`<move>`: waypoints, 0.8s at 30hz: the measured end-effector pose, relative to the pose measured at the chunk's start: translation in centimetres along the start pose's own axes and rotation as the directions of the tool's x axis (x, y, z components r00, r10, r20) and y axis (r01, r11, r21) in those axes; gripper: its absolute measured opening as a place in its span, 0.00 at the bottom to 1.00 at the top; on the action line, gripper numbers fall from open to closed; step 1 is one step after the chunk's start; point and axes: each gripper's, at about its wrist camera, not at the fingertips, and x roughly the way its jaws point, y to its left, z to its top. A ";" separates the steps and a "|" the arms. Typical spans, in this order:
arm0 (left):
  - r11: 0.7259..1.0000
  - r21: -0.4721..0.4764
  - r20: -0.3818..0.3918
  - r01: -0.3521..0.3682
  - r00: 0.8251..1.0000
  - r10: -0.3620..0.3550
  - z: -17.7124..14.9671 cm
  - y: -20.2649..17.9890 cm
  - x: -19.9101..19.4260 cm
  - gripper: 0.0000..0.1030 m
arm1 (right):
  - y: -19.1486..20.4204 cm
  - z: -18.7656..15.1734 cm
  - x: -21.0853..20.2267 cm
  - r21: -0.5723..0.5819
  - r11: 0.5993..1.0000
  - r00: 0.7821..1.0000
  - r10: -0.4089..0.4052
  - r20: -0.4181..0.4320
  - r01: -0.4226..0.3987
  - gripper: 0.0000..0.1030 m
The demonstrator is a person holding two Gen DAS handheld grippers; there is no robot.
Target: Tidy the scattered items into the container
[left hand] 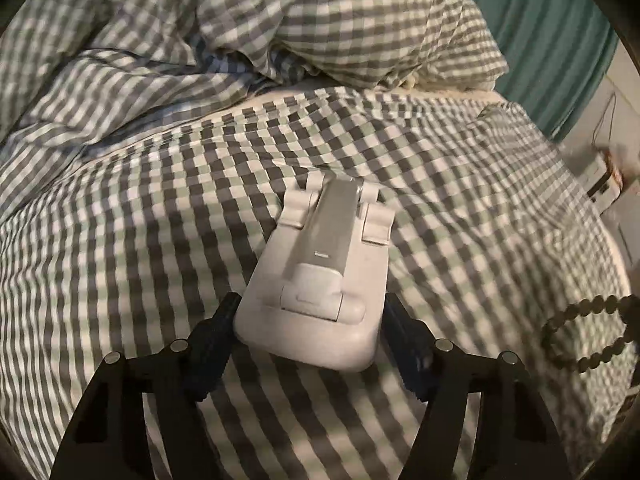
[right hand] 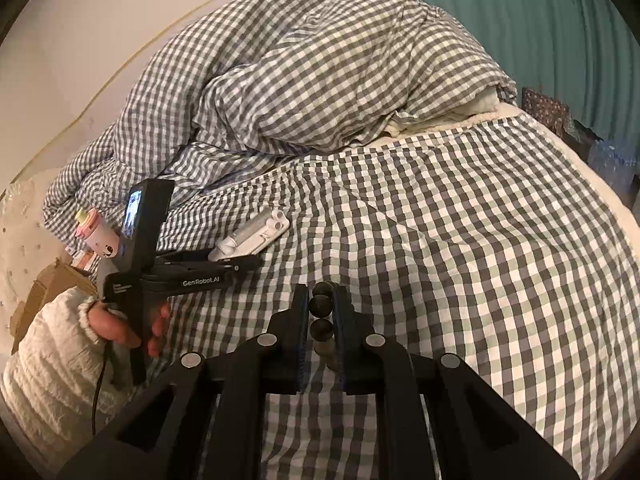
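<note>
Left gripper clamps the near end of a white folding plastic phone stand above the checked bedsheet. Right gripper pinches a dark beaded bracelet. Crumpled checked duvet occupies the bed's far side; apparently a cardboard box sits off its left edge.

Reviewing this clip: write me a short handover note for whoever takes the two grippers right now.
Left gripper: shut on the white folding plastic phone stand, over the grey-and-white checked bedsheet.
Right gripper: shut on the dark round-bead bracelet; in the left wrist view its loop hangs at the right edge.
A brown cardboard box sits at the bed's left edge, possibly the container; a pink-and-white bottle stands near it.
Done: both items gripped. Left: drop both into the container.
</note>
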 end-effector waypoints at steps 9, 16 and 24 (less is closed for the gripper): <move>0.993 -0.117 0.042 -0.027 0.999 0.032 -4.4 -2.2 -8.4 0.65 | 3.1 -0.2 -5.2 -0.048 0.999 0.998 -0.007 0.059 0.010 0.11; 0.979 -0.200 0.082 -0.026 0.996 0.043 -8.6 -1.1 -15.6 0.18 | 6.7 -2.0 -8.5 -0.106 0.994 0.997 0.002 0.071 0.005 0.11; 0.979 -0.194 0.125 -0.059 0.989 0.084 -13.3 -0.7 -20.0 0.86 | 10.4 -4.7 -11.2 -0.162 0.987 0.996 0.019 0.082 -0.005 0.11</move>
